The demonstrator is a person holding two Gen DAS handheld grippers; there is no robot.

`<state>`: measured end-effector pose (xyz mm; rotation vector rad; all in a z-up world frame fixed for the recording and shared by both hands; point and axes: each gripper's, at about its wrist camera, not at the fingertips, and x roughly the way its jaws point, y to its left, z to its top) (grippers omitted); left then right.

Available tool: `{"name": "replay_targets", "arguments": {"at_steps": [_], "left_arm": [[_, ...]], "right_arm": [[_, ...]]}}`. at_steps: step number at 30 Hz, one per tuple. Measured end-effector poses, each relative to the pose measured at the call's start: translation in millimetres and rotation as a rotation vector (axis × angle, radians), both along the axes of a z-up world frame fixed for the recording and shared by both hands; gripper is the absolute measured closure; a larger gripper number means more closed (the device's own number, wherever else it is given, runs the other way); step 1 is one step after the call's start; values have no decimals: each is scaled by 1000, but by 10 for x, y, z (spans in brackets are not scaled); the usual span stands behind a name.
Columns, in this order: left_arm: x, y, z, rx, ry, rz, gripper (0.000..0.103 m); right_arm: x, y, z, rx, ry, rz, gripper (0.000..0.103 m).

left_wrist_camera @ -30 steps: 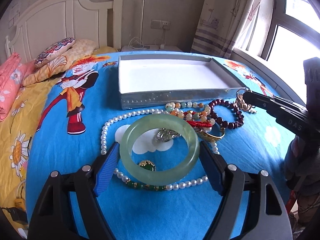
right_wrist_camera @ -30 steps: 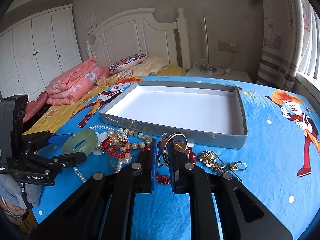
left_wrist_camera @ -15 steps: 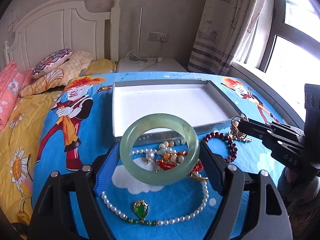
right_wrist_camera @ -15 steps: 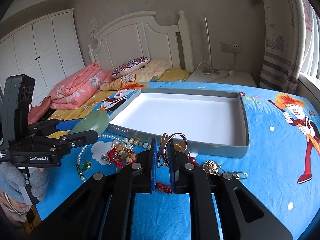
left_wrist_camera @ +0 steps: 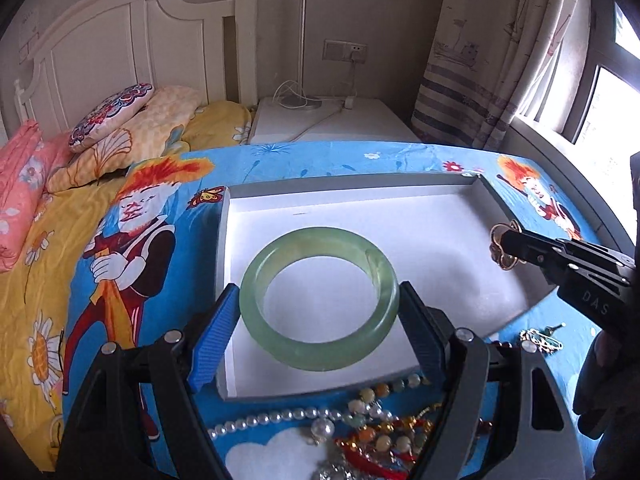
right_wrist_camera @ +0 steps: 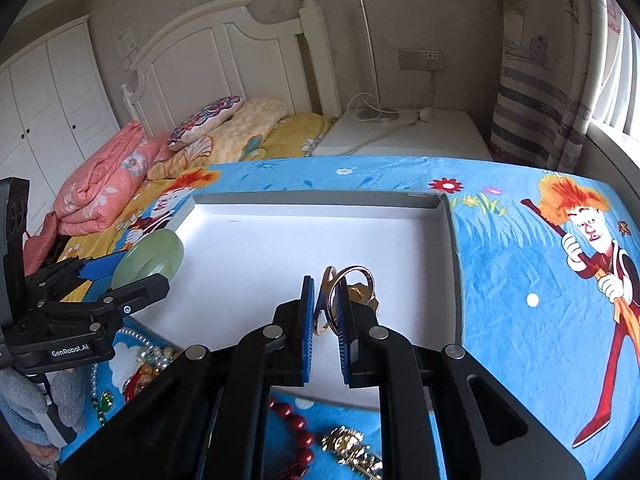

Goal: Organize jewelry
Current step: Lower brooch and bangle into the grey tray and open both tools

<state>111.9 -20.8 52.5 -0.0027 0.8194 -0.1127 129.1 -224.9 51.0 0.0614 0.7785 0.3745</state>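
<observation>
My left gripper is shut on a pale green jade bangle, held flat above the near left part of the white-lined grey tray. In the right wrist view the bangle shows edge-on at the tray's left rim. My right gripper is shut on a gold bangle with a charm, hanging over the tray's near middle. From the left wrist view that gold piece hangs at the right gripper's tip above the tray's right side.
A heap of pearl, bead and red bracelets lies on the blue cartoon bedsheet just in front of the tray. Dark red beads and a gold brooch lie under my right gripper. Pillows, a pink quilt and the headboard stand behind.
Both grippers have moved forward from above the jewellery heap to above the tray, each still holding its bangle. The heap has slipped toward the bottom of both views.
</observation>
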Motion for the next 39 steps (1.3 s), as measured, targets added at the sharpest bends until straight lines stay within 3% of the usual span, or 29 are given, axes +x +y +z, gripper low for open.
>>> {"name": "replay_targets", "arguments": {"at_steps": [5, 7, 8, 9, 15, 16, 24, 29, 39], "left_arm": [[188, 141, -99, 0, 38, 63, 25], [156, 153, -92, 9, 19, 56, 25], [136, 147, -83, 25, 14, 53, 25], [114, 136, -77, 37, 10, 47, 24], [51, 27, -227, 224, 54, 2, 20], [40, 20, -291, 238, 72, -22, 20], [-96, 413, -420, 17, 175, -63, 19], [-574, 519, -462, 3, 114, -65, 15], [-1393, 441, -462, -17, 97, -3, 16]], "right_arm": [[178, -34, -76, -34, 62, -43, 85], [147, -49, -107, -20, 80, -36, 59], [115, -49, -115, -13, 75, -29, 35], [57, -44, -117, -13, 58, -23, 28], [-148, 98, -274, -104, 96, 12, 29], [-183, 82, -278, -84, 84, 2, 29], [-550, 195, -289, -79, 77, -12, 29], [-858, 252, -303, -86, 67, 17, 30], [-1251, 213, -322, -125, 50, 105, 29]]}}
